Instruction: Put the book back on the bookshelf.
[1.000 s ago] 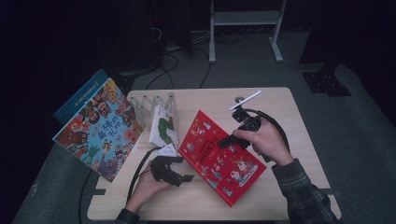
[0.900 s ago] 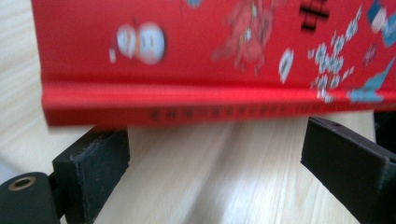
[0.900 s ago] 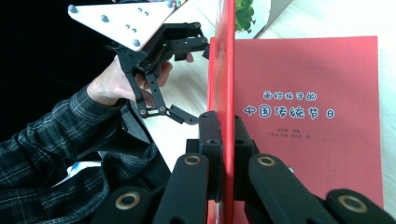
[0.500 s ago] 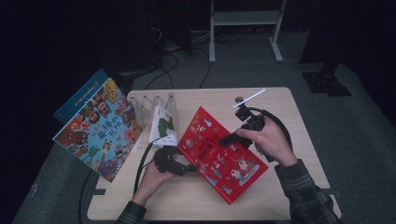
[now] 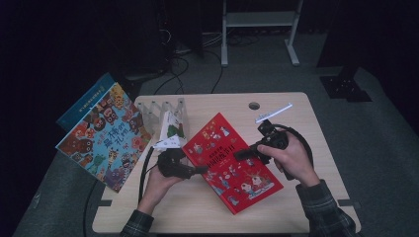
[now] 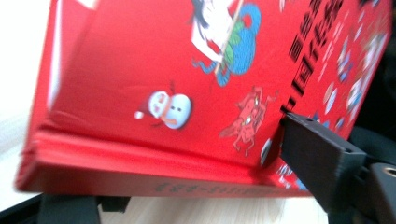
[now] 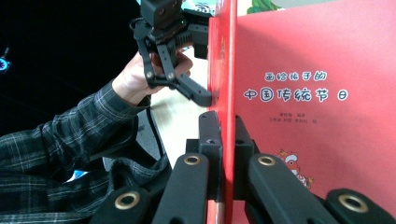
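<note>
A red picture book (image 5: 230, 163) lies slantwise in the middle of the table (image 5: 306, 123). My right gripper (image 5: 238, 155) is shut on its right-hand edge. In the right gripper view both jaws (image 7: 223, 126) clamp the thin red cover (image 7: 317, 93). My left gripper (image 5: 200, 169) is at the book's left edge. Its jaws have just been closing, and in the left gripper view they (image 6: 187, 186) still stand wide. The book's spine (image 6: 154, 175) runs between them, one pad (image 6: 322, 163) over the cover and the other below. The left gripper (image 7: 168, 51) also shows in the right gripper view.
A colourful book (image 5: 106, 136) overhangs the table's left edge, on top of a blue one (image 5: 84, 101). A pale folding rack (image 5: 160, 109) at the back left holds a white and green book (image 5: 172, 129). A white strip (image 5: 273, 113) lies at the back right.
My left gripper has moved right and up from the table's front to the red book's left edge, and its jaws now straddle the spine. The right hand has stayed put.
</note>
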The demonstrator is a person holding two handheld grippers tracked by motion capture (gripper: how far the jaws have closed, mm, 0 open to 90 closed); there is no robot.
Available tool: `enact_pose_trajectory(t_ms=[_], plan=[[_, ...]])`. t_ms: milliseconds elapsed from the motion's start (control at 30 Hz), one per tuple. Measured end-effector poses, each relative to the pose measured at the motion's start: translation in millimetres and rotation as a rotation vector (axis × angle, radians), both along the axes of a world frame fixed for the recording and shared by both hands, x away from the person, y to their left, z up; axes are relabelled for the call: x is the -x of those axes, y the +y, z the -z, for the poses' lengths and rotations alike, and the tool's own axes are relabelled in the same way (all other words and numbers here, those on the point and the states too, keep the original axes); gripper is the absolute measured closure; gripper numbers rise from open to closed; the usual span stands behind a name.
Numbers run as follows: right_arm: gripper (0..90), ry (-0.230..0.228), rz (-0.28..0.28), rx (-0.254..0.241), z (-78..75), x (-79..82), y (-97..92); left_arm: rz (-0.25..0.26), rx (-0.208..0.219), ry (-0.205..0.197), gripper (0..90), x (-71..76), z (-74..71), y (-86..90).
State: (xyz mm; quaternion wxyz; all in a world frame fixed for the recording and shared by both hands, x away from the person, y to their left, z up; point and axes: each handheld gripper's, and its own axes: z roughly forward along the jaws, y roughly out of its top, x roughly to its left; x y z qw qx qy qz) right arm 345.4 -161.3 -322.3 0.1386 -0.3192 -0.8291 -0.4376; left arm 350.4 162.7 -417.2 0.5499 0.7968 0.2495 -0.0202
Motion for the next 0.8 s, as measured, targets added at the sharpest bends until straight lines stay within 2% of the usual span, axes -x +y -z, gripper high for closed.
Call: enact_pose_trajectory(t_ms=[233, 467, 633, 700, 800], plan=[[87.5, -0.093, -0.049, -0.082, 19.9, 5.0, -7.3, 0.002, 0.097, -0.042, 39.8, 0.1, -10.5, 14.3], [87.0, -0.145, -0.085, -0.164, 42.4, 4.8, -13.5, 0.035, 0.129, -0.075, 51.1, 0.6, -21.9, 20.5], [84.3, -0.169, -0.132, -0.135, 59.2, 5.3, -8.5, 0.087, 0.185, -0.099, 62.5, 1.4, -32.5, 23.2], [83.7, -0.174, -0.151, -0.132, 64.5, 5.7, -5.9, 0.108, 0.189, -0.111, 65.4, 1.9, -37.0, 23.5], [81.5, -0.192, -0.152, -0.125, 69.3, 5.3, -3.5, 0.133, 0.189, -0.126, 69.6, 3.5, -42.4, 22.9]])
